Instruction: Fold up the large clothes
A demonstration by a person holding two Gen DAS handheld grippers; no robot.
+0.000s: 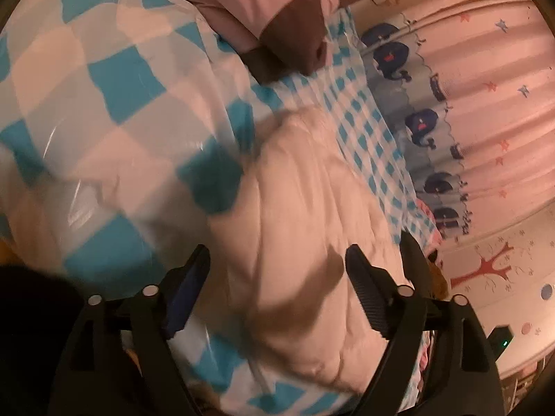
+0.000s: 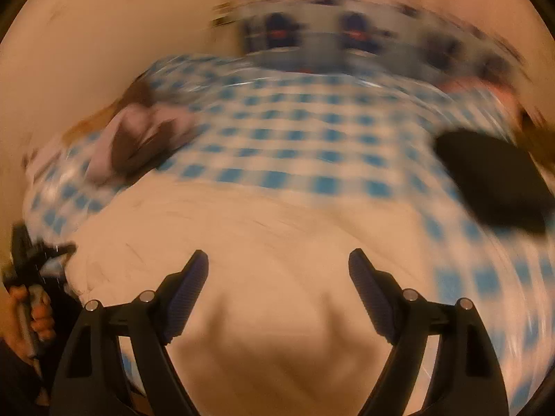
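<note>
both grippers hanging open over the pale garment on the bed

the pale garment is lying spread on the checked bedsheet, and everything here is being placed from that garment. the left gripper is hovering just above its near part with the jaws standing wide; nothing is sitting between them, and the cloth is only showing through the gap below. the right gripper is hanging over the same garment, its jaws also spread wide and gripping nothing. the right view is smearing badly, so fine detail is not readable there.

to the left of the garment, a big checked duvet is bunching up. beyond the garment, a pink and brown pillow is resting on the bedsheet. past the far edge of the sheet, a pink curtain with a band of dark whale shapes is hanging.

in the right view, a black thing is lying on the sheet to the right of the garment; what it is cannot be told. at the garment's left edge, a hand is holding the other gripper's handle.
</note>
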